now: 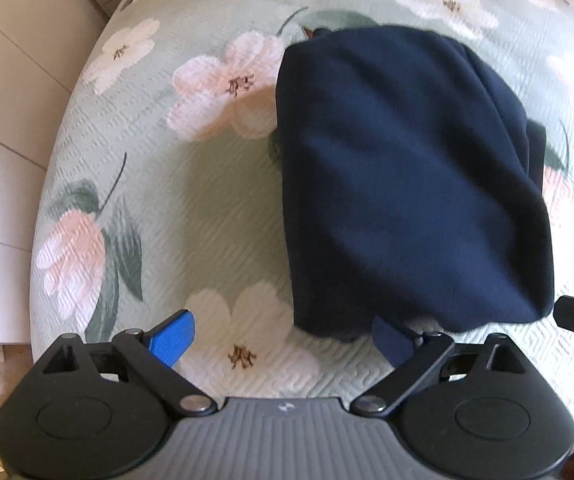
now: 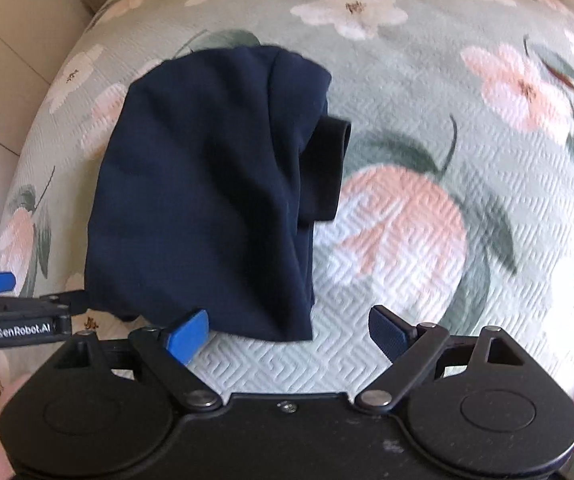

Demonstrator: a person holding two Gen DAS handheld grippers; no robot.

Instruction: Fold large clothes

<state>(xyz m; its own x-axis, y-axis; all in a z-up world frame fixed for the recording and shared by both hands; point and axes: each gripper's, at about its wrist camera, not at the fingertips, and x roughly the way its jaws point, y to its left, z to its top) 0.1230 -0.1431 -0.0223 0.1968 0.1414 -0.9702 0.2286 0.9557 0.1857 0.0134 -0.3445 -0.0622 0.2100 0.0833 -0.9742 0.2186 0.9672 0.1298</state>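
Blue pads: left gripper (image 1: 283, 340) and right gripper (image 2: 289, 334) both spread wide, gripping nothing.
Garment: folded navy garment (image 1: 407, 184) lies on the floral bedspread (image 1: 207, 220) just beyond the fingertips, its near hem by each gripper's inner pad.
Bed edge: garment nearer the left edge.

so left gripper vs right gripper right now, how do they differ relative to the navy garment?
Left gripper: its right pad sits under the folded navy garment's near edge. Right gripper: the garment's near right corner lies just beyond its left pad, with bare bedspread ahead. Shared: both open wide, pointing down, holding nothing.
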